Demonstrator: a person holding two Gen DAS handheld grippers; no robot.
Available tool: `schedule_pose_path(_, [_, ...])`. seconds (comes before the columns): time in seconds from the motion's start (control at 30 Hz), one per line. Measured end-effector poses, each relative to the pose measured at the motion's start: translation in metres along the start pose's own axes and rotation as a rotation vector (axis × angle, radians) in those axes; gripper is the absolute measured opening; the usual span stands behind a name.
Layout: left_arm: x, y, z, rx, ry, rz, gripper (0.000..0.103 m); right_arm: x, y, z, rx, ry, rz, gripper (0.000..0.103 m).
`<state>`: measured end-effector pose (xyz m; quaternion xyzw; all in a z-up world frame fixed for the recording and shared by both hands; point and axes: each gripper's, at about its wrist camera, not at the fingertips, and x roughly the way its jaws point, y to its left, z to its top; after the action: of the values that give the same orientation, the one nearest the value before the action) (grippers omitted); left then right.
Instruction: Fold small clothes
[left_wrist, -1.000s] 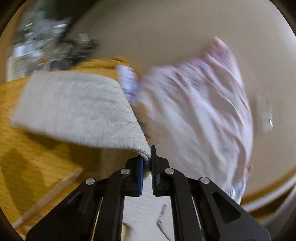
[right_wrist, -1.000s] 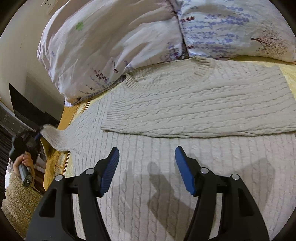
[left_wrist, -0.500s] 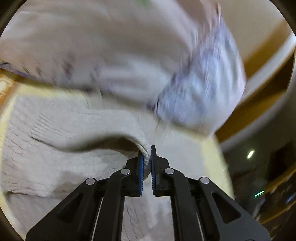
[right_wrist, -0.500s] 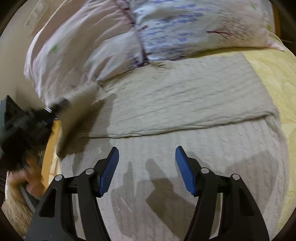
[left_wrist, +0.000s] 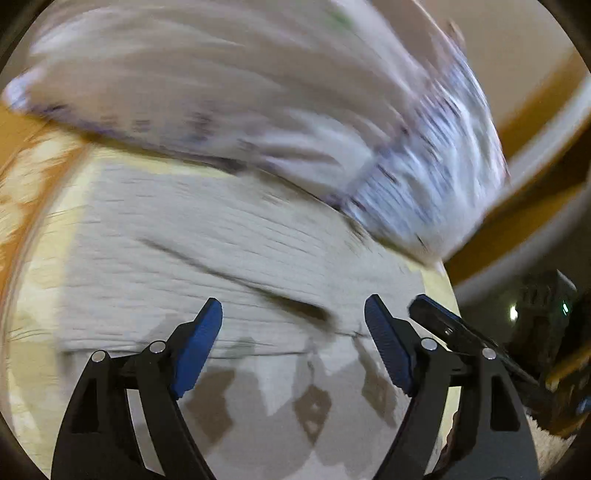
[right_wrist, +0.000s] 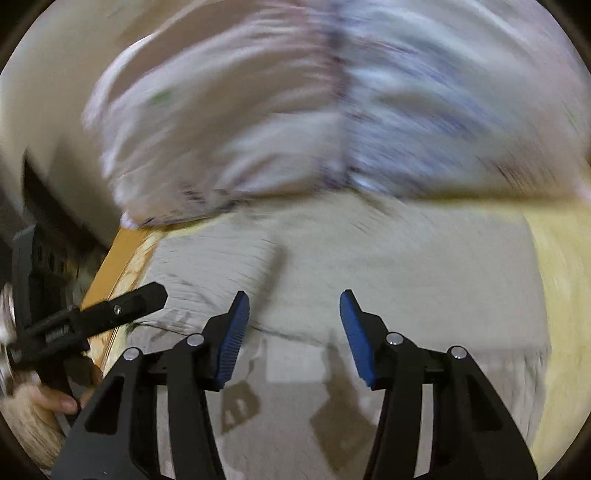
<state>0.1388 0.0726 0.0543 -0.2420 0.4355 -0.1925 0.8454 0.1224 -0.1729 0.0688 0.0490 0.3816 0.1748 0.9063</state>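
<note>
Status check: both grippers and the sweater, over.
Left gripper open, nothing held. Right gripper open, nothing held. Cream knit sweater flat on the bed, both sleeves folded across its body. Pillows beyond the collar; frames blurred.

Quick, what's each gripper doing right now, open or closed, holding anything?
Left gripper: open, holding nothing, above the sweater.
Right gripper: open, holding nothing.

Cream sweater (left_wrist: 207, 258) showing as ribbed matt knit cloth, pillows (right_wrist: 332, 122) showing as smooth printed cotton-like fabric, left tool (left_wrist: 293, 325) and right tool (right_wrist: 293, 314) showing matt black plastic, ridged blue pads, shiny metal rivets.
</note>
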Motion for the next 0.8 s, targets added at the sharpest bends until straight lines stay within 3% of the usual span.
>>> schedule_pose_path(0.2, [-0.006,0.057,0.002,-0.172,0.015,0.102,0.075,0.055,0.081,0.014,-0.327,0.079,0.009,0.052])
schedule_pose_path(0.37, [-0.006,0.065,-0.001,-0.19,0.018,0.099,0.072,0.094,0.107,0.004,-0.464,0.164,-0.061,0.051])
schedule_pose_path(0.43, [-0.008,0.066,-0.001,-0.189,0.023,0.099,0.072,0.107,0.108,-0.002,-0.495,0.186,-0.128,0.041])
schedule_pose_path(0.47, [-0.008,0.067,-0.002,-0.191,0.024,0.096,0.072,0.109,0.105,-0.003,-0.491,0.185,-0.15,0.021])
schedule_pose_path(0.5, [-0.009,0.068,-0.002,-0.193,0.026,0.093,0.072,0.108,0.1,-0.001,-0.465,0.177,-0.146,0.012])
schedule_pose_path(0.6, [-0.006,0.068,0.0,-0.192,0.034,0.086,0.072,0.084,0.076,0.007,-0.305,0.09,-0.146,0.008])
schedule_pose_path(0.7, [-0.005,0.068,0.0,-0.189,0.043,0.087,0.072,0.043,0.028,0.007,-0.04,-0.044,-0.167,0.008])
schedule_pose_path(0.73, [-0.005,0.068,0.001,-0.189,0.045,0.087,0.072,0.026,-0.002,-0.002,0.12,-0.076,-0.177,0.008])
schedule_pose_path(0.8, [-0.005,0.068,0.001,-0.191,0.049,0.085,0.072,0.017,-0.042,-0.022,0.322,-0.064,-0.175,0.008])
